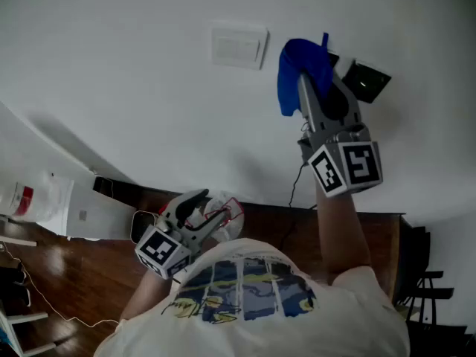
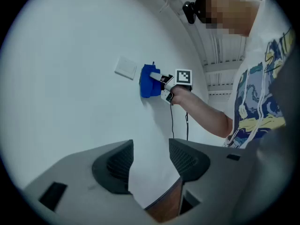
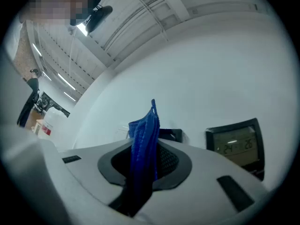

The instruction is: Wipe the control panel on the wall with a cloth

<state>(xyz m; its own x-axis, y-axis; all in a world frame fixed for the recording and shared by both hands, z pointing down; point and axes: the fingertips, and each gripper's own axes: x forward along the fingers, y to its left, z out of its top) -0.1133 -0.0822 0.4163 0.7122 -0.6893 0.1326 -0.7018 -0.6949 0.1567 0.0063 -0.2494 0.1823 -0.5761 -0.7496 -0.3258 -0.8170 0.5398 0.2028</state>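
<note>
The control panel (image 1: pixel 368 82) is a small dark unit with a lit display, mounted high on the white wall; it also shows in the right gripper view as the control panel (image 3: pixel 234 142). My right gripper (image 1: pixel 316 80) is raised to the wall and shut on a blue cloth (image 1: pixel 297 73). The cloth hangs just left of the panel, close against the wall. In the right gripper view the blue cloth (image 3: pixel 144 149) stands pinched between the jaws. My left gripper (image 1: pixel 195 205) is held low near the person's chest, open and empty, as the left gripper (image 2: pixel 150 165) view confirms.
A white wall plate (image 1: pixel 238 47) sits left of the cloth. A thin cable (image 1: pixel 296 188) drops down the wall below the panel. Dark wooden floor (image 1: pixel 89 288) lies beneath, with a white container (image 1: pixel 22 199) at the left and a black stand (image 1: pixel 428 281) at the right.
</note>
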